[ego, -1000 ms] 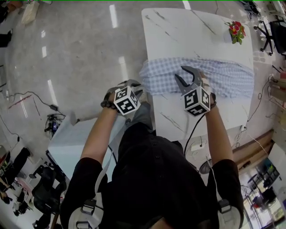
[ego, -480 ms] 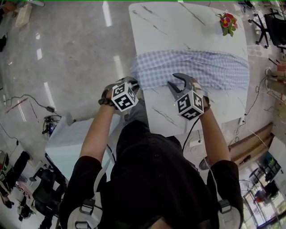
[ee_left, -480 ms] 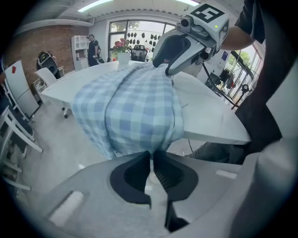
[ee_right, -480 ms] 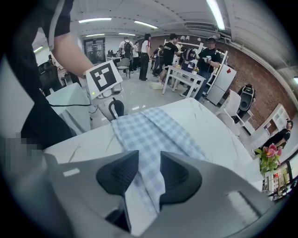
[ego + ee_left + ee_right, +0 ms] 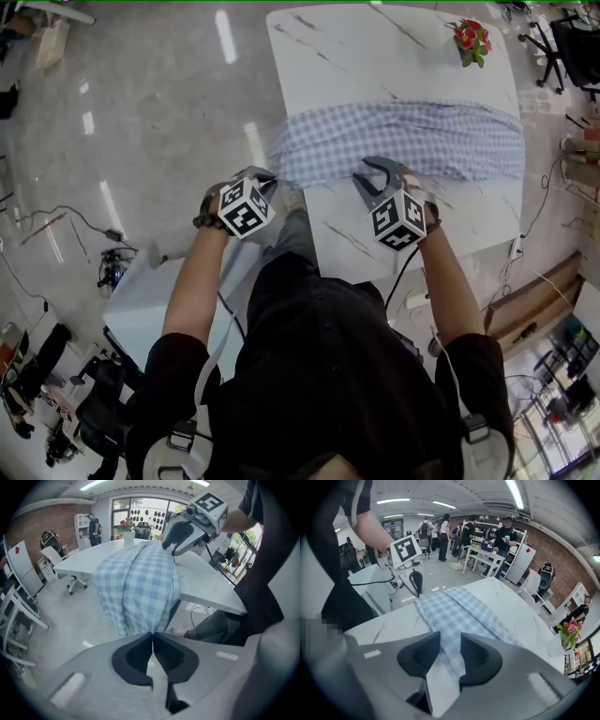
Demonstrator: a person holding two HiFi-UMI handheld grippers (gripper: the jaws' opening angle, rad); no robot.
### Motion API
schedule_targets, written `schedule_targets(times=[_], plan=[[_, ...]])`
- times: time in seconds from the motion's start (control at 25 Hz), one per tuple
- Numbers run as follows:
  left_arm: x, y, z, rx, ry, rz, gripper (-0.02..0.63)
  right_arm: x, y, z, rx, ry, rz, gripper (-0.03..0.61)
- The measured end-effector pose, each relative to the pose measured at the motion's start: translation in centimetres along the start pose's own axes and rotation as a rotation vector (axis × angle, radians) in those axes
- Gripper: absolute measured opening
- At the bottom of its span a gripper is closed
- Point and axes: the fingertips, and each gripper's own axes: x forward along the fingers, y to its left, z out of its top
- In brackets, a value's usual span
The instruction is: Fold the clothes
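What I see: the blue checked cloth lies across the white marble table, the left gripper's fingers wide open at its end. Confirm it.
No: the left gripper view shows the left gripper shut, pinching the end of the blue checked cloth. The cloth does lie across the white marble table.

The head camera is looking steeply down from above the person onto the white table (image 5: 394, 56). The two gripper cameras are sitting close behind their jaws, facing each other along the checked cloth (image 5: 136, 583) — all three are sharing it.
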Motion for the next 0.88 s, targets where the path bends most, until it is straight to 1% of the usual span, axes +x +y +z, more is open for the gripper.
schedule_targets(times=[0.08, 0.24, 0.32, 0.48, 0.56, 0.72, 0.8, 0.88], plan=[[-0.6, -0.1, -0.4, 0.008, 0.002, -0.006, 0.015, 0.1, 0.1, 0.1, 0.001, 0.0, 0.003, 0.141], [-0.6, -1.1, -0.5, 0.001, -0.006, -0.045, 0.015, 0.9, 0.9, 0.1, -0.013, 0.021, 0.028, 0.142], [-0.2, -1.6, -0.6, 0.001, 0.001, -0.051, 0.015, 1.3, 1.6, -0.2, -0.015, 0.042, 0.054, 0.141], [0.5, -1.9, -0.7, -0.001, 0.009, -0.058, 0.017, 2.1, 3.0, -1.0, 0.001, 0.081, 0.134, 0.14], [0.6, -2.0, -0.5, 0.001, 0.007, -0.059, 0.024, 2.2, 3.0, -1.1, 0.018, 0.08, 0.147, 0.14], [0.5, -3.1, -0.4, -0.006, 0.012, -0.106, 0.123, 2.3, 2.8, -1.1, 0.051, 0.075, 0.15, 0.138], [0.5, -3.3, -0.6, -0.03, 0.006, -0.116, 0.135, 2.4, 2.8, -1.1, 0.051, 0.077, 0.146, 0.138], [0.0, -3.0, -0.4, -0.058, -0.016, -0.09, 0.135, 2.4, 2.8, -1.0, 0.046, 0.074, 0.139, 0.138]])
